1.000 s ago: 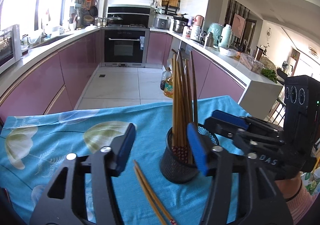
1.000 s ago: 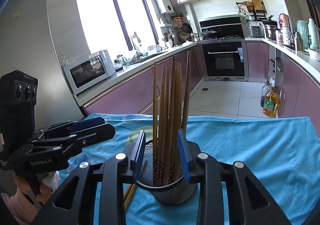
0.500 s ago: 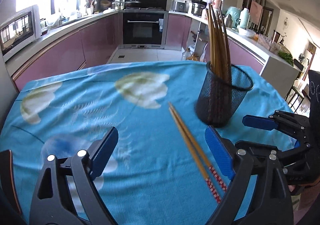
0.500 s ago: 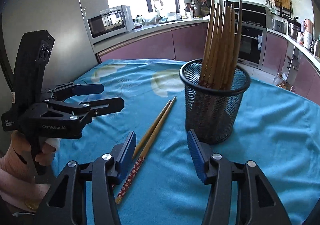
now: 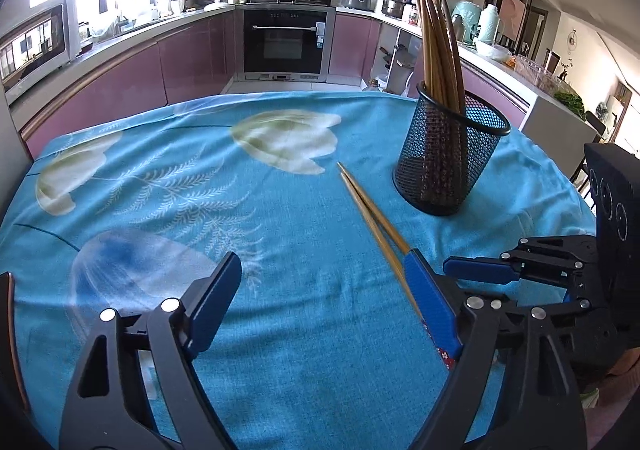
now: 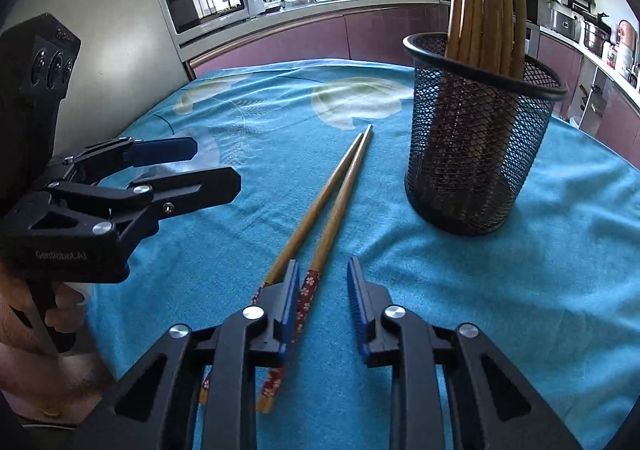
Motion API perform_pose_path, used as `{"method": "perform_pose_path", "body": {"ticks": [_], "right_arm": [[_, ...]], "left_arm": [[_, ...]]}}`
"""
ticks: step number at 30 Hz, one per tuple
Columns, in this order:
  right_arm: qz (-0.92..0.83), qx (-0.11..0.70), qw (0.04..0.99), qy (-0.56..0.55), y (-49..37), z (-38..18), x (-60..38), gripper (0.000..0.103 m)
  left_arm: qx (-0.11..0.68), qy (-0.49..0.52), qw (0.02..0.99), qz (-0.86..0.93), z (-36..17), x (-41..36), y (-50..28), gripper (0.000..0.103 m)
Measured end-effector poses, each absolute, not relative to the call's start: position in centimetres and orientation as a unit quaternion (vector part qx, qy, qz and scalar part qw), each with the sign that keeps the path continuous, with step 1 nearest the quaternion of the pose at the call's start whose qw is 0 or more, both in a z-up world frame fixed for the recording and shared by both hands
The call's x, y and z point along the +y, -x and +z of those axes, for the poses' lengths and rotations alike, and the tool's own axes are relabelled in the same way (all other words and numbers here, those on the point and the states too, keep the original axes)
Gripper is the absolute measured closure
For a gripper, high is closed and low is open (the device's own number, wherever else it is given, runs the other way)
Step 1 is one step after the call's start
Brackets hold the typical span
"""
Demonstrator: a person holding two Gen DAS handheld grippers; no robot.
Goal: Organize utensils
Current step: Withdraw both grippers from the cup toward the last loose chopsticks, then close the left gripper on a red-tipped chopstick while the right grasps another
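Observation:
Two loose wooden chopsticks [image 6: 332,189] with red flowered handle ends lie side by side on the blue cloth. My right gripper [image 6: 322,270] hangs low over those ends, jaws closing. One stick lies in the gap against the left pad; the other passes under the left finger. The pads do not clamp it. The black mesh holder [image 6: 472,153] with several chopsticks stands upright to the right. My left gripper [image 5: 322,262] is wide open, jaws closing slightly, with only cloth between them. The chopsticks [image 5: 372,209] run behind its right finger, and the holder [image 5: 444,153] is beyond.
The round table carries a blue flowered cloth [image 5: 180,189]. A hand holds the left gripper [image 6: 212,163] at the table's left edge. The right gripper's fingers [image 5: 480,272] reach in from the right. Kitchen cabinets, an oven and a microwave lie beyond the table.
Both grippers have drawn back from the holder and sunk toward the cloth. The right jaws opened wide, then narrowed over the loose chopsticks' handle ends. The left jaws spread wider.

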State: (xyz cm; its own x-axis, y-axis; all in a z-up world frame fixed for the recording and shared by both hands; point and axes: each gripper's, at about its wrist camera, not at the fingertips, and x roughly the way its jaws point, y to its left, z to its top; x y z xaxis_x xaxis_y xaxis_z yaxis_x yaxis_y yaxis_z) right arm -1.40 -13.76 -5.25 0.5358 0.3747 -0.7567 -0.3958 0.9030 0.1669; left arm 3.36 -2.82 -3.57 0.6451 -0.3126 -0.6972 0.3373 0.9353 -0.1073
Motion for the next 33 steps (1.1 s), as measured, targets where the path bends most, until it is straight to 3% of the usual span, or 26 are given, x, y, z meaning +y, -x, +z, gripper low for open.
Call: {"method": "perform_pose_path", "body": {"ticks": [4,14,20,24,33], "right_arm": [[0.217,0.437,0.873,-0.01,1.6,-5.3,-15.1,0.096],[0.21,0.454,0.865,-0.043,3.1,-5.4,-17.6,0.097],[0.225,0.46,0.859,-0.01,3.5,-4.7,-17.5,0.095],[0.223,0.447,0.866,-0.001,2.5,-4.5,-17.0,0.083],[0.219,0.439,0.871,0.024,-0.1,-5.1,-14.7,0.082]], "left_arm": [[0.39,-0.019,0.902,-0.187,-4.0,-3.4,-3.5,0.025],[0.418,-0.031,0.877,-0.234,-5.4,-6.5,-4.0,0.05],[0.441,-0.048,0.863,-0.241,-6.6,-8.2,-4.5,0.072],[0.446,-0.035,0.862,-0.239,-6.6,-7.9,-4.7,0.086],[0.45,-0.027,0.864,-0.225,-6.5,-6.9,-3.8,0.094]]}}
